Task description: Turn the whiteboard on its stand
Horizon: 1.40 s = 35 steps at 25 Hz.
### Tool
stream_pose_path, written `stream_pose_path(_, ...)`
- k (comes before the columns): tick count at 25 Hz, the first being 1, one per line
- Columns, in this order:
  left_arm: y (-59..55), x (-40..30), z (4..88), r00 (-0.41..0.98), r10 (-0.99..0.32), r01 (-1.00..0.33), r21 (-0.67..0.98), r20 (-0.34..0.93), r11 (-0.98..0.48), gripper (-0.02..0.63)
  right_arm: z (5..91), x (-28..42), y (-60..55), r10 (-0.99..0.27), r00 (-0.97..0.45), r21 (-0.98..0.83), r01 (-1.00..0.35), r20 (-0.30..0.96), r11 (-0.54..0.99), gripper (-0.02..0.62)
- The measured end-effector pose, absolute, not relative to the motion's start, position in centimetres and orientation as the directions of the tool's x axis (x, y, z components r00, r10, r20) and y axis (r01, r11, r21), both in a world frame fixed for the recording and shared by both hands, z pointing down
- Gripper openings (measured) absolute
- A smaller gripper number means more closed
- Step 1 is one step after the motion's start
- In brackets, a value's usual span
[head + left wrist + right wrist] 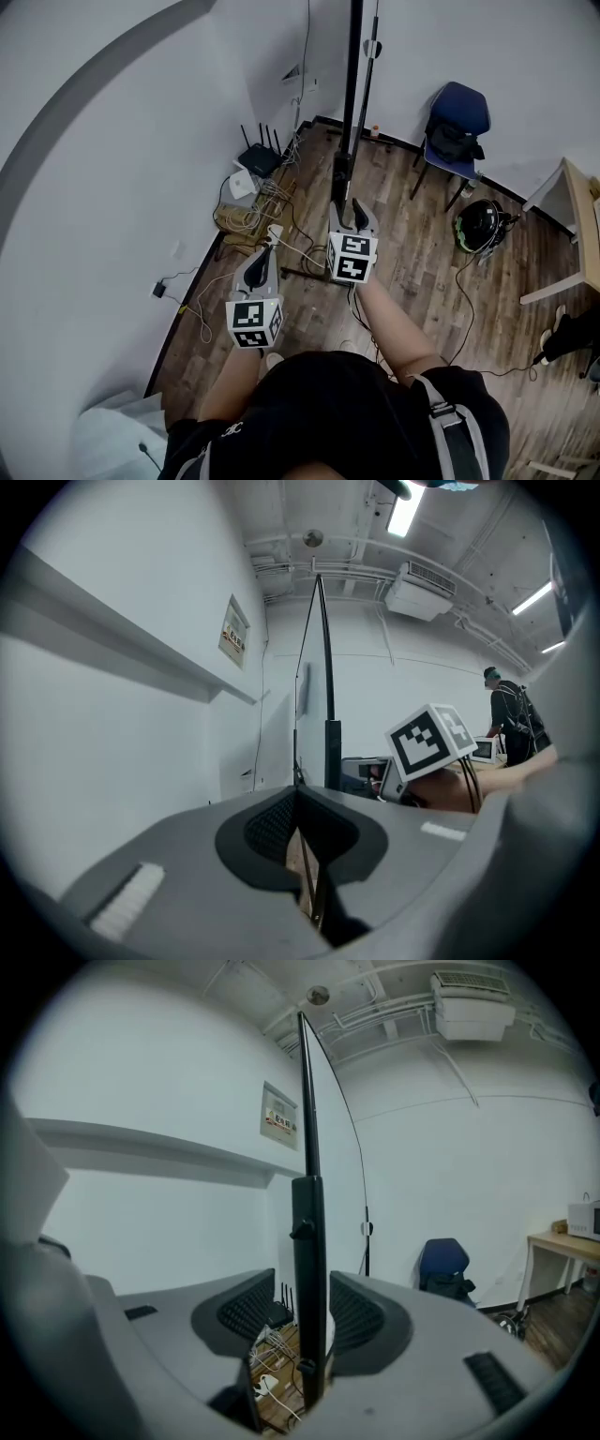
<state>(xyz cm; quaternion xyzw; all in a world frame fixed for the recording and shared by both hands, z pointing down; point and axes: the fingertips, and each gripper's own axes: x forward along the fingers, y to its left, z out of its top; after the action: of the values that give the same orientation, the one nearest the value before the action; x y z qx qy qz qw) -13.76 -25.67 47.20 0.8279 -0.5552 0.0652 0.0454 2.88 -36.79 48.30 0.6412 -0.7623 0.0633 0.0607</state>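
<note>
Between right gripper jaws, stand pole untouched, unclear from head view

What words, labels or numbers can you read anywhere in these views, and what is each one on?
No text here can be read.
Wall notice: it carries print, but too small and blurred to read.
Left claw's marker cube and right claw's marker cube: black-and-white square patterns only, no letters or numbers.
</note>
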Motion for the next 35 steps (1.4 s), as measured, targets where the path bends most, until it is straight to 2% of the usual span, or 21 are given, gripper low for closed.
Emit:
stream_pose_path(5,-24.8,-14.8,48.4,0.346,-0.92,-0.937,0.022,0.183,-0.349,0.009,49.1,2.6,-39.2,-0.969,-0.142,-0.012,-0.99,0.2,0.143,0.214)
stream_pose_path(18,-24.3,-17.9,49.2,0.276,-0.939,-0.96,0.021,0.205,-0.278,0.009,51.0,3.0,-44.9,-0.954,-0.097,0.008,-0.995,0.283,0.103,0.252)
stream_pose_path(22,-24.5,-18.5,49.3,0.263,-0.942,-0.964,0.024,0.21,-0.264,0.009,51.4,2.2,-46.4,-0.95,-0.11,0.027,-0.992,0.293,0.123,0.249)
stream_pose_path(24,-24.5,-18.7,49.4,0.261,-0.942,-0.965,0.025,0.211,-0.261,0.009,51.8,2.5,-46.1,-0.946,-0.082,0.059,-0.993,0.314,0.106,0.179)
stream_pose_path(35,-24.1,-18.9,50.3,0.256,-0.94,-0.967,0.039,0.224,-0.254,0.009,51.8,2.0,-45.0,-0.945,-0.106,0.057,-0.99,0.31,0.129,0.176)
